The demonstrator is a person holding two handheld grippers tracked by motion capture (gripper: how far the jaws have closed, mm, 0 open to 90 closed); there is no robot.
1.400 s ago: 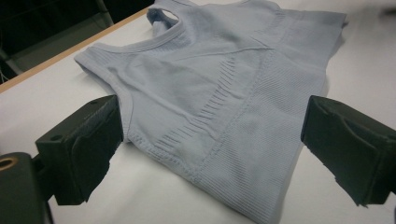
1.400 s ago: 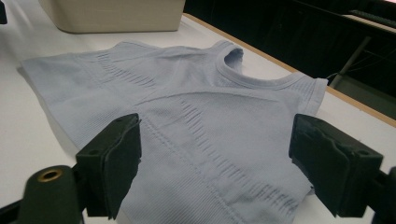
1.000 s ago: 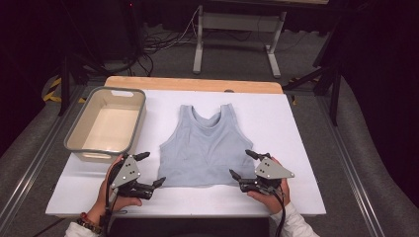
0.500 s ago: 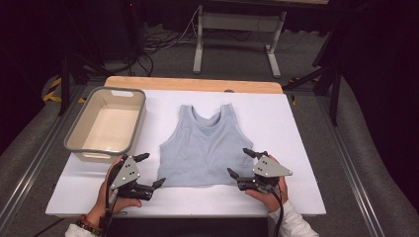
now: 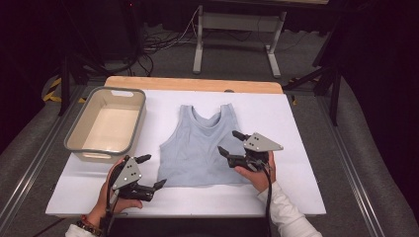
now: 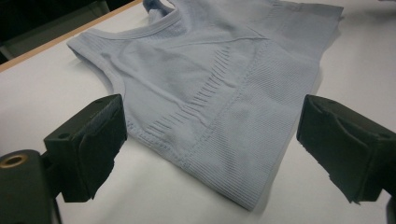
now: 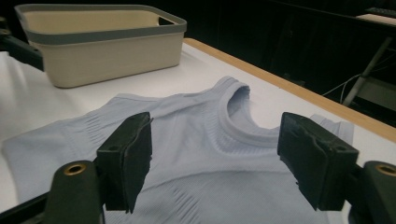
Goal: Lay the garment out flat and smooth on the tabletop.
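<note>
A light blue tank top [image 5: 197, 148] lies flat on the white table top [image 5: 301, 123], neck toward the far edge. My left gripper [image 5: 155, 171] rests open at the top's near left corner, and its jaws frame that hem corner [image 6: 224, 177] without touching it. My right gripper [image 5: 227, 141] hovers open above the right side of the top [image 7: 205, 140]. Its jaws have just been closing a little, and no fabric is pinched between them.
A beige basket with a grey rim [image 5: 73, 138] stands empty at the table's left, also seen at the far left of the right gripper view as the basket [image 7: 102, 60]. Beyond the wooden far edge [image 5: 197, 84] are a dark floor, cables and a metal stand.
My right gripper has risen and moved in from the top's near right corner to above its right side. The left gripper has stayed put.
</note>
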